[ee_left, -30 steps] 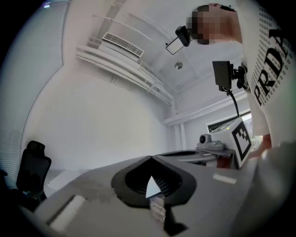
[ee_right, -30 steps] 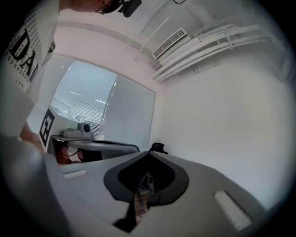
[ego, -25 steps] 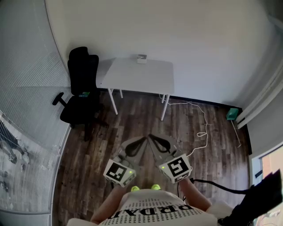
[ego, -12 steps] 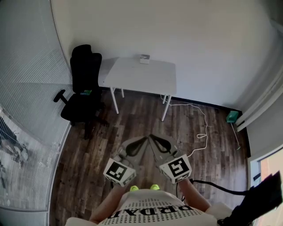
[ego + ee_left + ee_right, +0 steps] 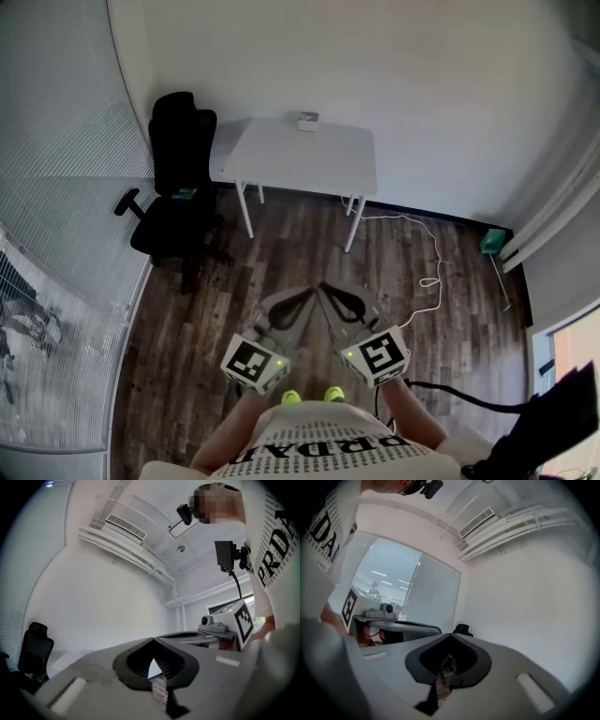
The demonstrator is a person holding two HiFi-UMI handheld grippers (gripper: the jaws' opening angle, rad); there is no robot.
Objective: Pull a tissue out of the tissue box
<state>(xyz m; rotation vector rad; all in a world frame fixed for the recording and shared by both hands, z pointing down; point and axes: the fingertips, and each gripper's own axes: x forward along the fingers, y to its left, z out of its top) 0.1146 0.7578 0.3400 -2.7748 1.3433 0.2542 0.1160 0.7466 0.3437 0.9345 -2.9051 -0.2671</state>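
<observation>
Holding nothing, the left gripper [image 5: 305, 296] has its two jaws pressed tip to tip, and the right gripper [image 5: 328, 293] is the same: jaws together, with only the wooden floor [image 5: 281, 253] showing through the hollow behind the tips. Both are held low, close in front of the person's body, side by side and almost touching each other, pointing roughly level toward the far wall

The tissue box [image 5: 307, 121] is a small pale thing at the far edge of the white table [image 5: 309, 164], next to the wall and well apart from both grippers, with bare floor between. A black office chair [image 5: 173, 192] stands beside the table's left end, and a white cable [image 5: 424, 251] lies on the floor to the right of the table legs

I judge that the step in hand is the approach, and the pulling is not yet begun. To do it well, come to the front of the table, away from the chair and not over the cable. Whether a tissue stands up from the box is too small to tell from here, so look first when near. Then open one gripper, pinch the tissue in its upper middle and draw it straight up, slowly. The box is probably light and may rise with the tissue, so the other gripper, closed, could press on the top beside the slot
</observation>
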